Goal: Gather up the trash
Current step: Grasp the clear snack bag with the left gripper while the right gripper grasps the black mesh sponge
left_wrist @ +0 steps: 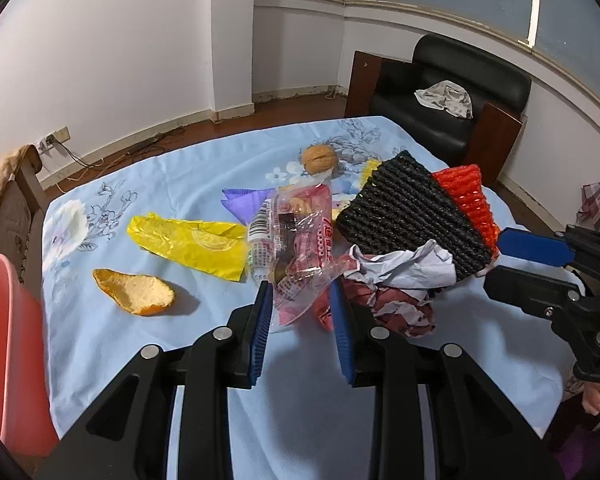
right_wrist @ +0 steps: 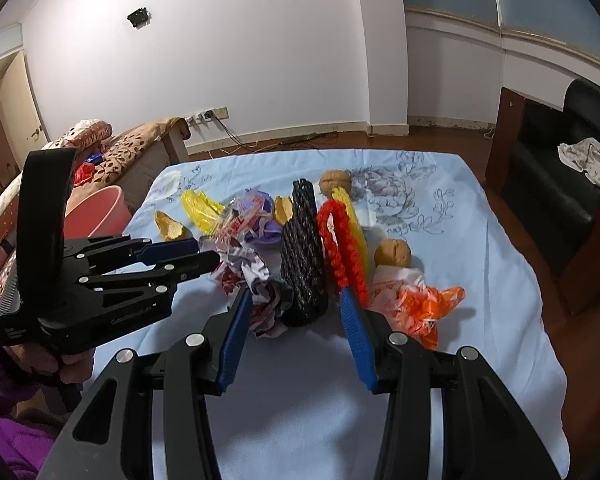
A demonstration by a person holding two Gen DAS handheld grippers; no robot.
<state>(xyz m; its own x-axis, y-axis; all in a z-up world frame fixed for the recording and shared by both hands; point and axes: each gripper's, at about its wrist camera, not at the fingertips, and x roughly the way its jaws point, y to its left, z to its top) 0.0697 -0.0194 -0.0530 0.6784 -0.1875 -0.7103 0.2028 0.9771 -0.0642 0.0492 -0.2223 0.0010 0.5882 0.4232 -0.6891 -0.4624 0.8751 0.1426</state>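
A tabletop (right_wrist: 440,360) under a pale blue flowered cloth fills the middle of both views, with a pink bin (right_wrist: 100,212) at its left edge and the trash strewn across its centre. At centre frame in the right wrist view lie a black foam net (right_wrist: 302,264), a red foam net (right_wrist: 338,244), crumpled paper (right_wrist: 256,276), a walnut (right_wrist: 393,253) and an orange-and-white wrapper (right_wrist: 416,300). In the left wrist view, the left tool (left_wrist: 300,300) at lower centre has its jaws partly spread around the near end of a clear red-printed wrapper (left_wrist: 296,240), whether pressing it I cannot tell, while the right tool (right_wrist: 294,304) stands spread just before the nets and paper, holding nothing.
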